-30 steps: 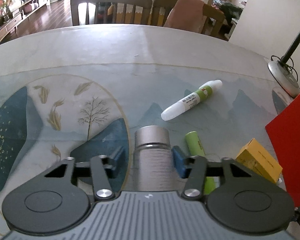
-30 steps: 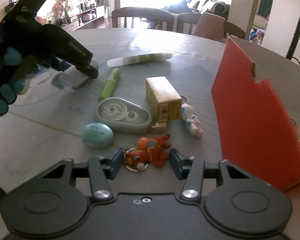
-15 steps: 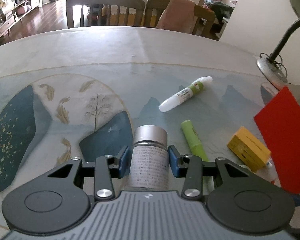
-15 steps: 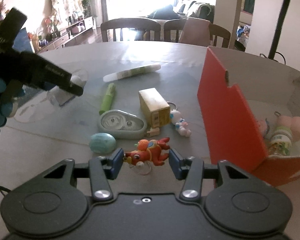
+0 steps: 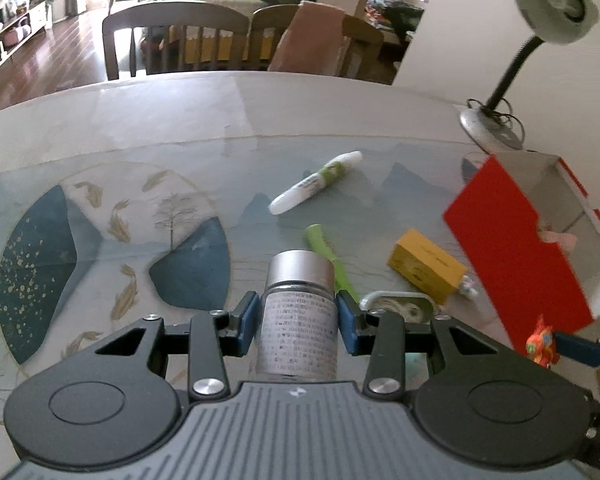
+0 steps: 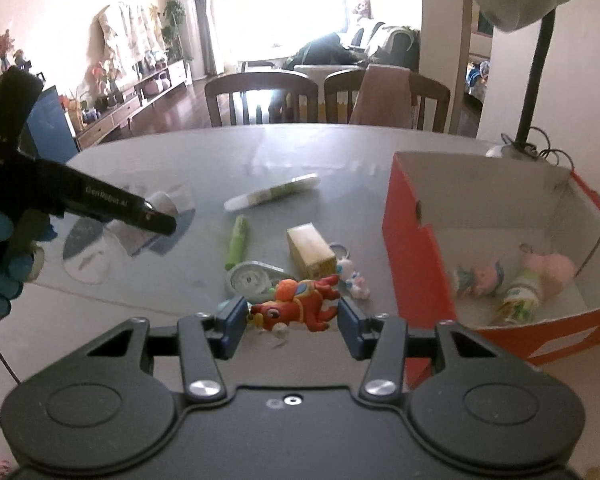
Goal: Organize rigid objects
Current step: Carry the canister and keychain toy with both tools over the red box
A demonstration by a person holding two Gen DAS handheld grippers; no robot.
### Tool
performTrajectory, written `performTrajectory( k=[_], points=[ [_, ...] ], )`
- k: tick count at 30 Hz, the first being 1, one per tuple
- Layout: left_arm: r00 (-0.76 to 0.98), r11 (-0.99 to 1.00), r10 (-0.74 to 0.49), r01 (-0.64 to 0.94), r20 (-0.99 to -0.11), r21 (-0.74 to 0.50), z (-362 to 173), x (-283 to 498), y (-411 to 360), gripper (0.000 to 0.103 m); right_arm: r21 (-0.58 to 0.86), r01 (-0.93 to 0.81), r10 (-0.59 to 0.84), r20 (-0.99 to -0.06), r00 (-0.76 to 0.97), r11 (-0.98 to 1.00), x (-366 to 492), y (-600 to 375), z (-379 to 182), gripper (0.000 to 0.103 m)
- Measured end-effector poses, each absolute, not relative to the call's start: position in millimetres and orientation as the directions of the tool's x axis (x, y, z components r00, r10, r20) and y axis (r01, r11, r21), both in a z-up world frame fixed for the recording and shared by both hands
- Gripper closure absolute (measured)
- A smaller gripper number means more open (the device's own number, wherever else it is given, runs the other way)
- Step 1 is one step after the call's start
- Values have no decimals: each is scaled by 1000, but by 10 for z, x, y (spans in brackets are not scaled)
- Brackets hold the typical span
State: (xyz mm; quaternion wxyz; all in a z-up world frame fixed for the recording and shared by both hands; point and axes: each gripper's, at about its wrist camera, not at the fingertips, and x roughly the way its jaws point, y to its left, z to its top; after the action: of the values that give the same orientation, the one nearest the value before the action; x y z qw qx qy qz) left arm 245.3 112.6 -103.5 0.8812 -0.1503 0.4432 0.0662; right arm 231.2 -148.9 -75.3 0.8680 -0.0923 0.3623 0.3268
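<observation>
Open desk on our left, clutter and a box crowding our right

We are seeing the far and left desk (image 5: 140, 128) lying bare, giving tongs free passage there, while the white tube (image 5: 314, 188), green marker (image 5: 326, 254), yellow box (image 5: 426, 266) and tape dispenser (image 6: 250, 280) are blocking the middle; the red box (image 6: 410, 256) is walling off the right with only its open top giving entry, and the lamp (image 6: 536, 68) is standing just behind it, its head overhanging that corner.
</observation>
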Motion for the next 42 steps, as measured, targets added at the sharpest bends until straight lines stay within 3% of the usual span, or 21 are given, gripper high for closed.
performTrajectory(
  k=[21,42],
  points=[
    [681,978,-124,-38,-722,-204,-176,2552,358,62,22,-615,495,-616,613,788,2591,-2000,-96,55],
    [662,987,-154,62,-733,-152,-132,3518,-794,62,7,-541,430,-616,660,841,3455,-2901,-182,55]
  ],
)
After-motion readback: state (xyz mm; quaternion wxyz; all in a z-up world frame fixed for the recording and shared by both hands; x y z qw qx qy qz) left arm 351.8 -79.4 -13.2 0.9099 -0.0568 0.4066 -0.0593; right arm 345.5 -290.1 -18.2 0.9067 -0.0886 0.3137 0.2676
